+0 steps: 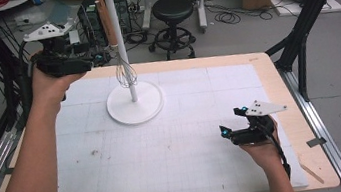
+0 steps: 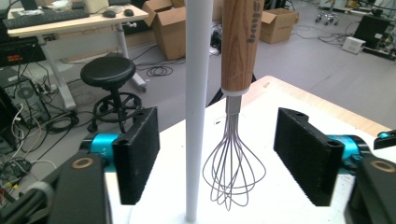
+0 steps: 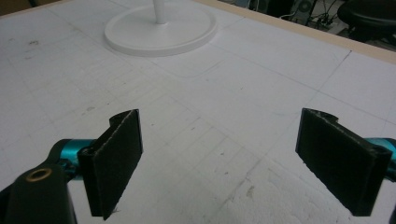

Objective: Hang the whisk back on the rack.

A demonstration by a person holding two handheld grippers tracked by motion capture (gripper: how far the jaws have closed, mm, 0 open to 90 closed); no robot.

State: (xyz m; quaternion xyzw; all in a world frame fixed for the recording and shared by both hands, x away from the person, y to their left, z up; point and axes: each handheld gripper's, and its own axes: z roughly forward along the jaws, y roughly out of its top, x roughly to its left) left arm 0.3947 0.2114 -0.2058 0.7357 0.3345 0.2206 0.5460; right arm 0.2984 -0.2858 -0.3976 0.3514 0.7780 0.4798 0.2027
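Left tool (image 2: 217, 156) is up at the stand's pole (image 2: 197, 107), released: its pads (image 2: 137, 158) stand apart with the whisk (image 2: 236, 116) between them, touching neither. The whisk hangs straight down, wooden handle up, wire loops down, just beside the pole and a little beyond the pads. I judge it is carried by a hook of the white stand (image 1: 134, 103); the hook itself I cannot make out. That would explain the free jaws: the stand bears the weight, so the tool has no need to clench.

In the high view the left tool (image 1: 97, 58) sits level at handle height, clear above the tabletop (image 1: 266, 70), beside the whisk (image 1: 121, 57).

Right tool (image 3: 219, 161) rests low over the white mat (image 3: 196, 112), jaws wide, nothing between them. The stand's round base (image 3: 161, 35) lies well ahead of it. I read it as parked out of the way, leaving the hanging job to the left.
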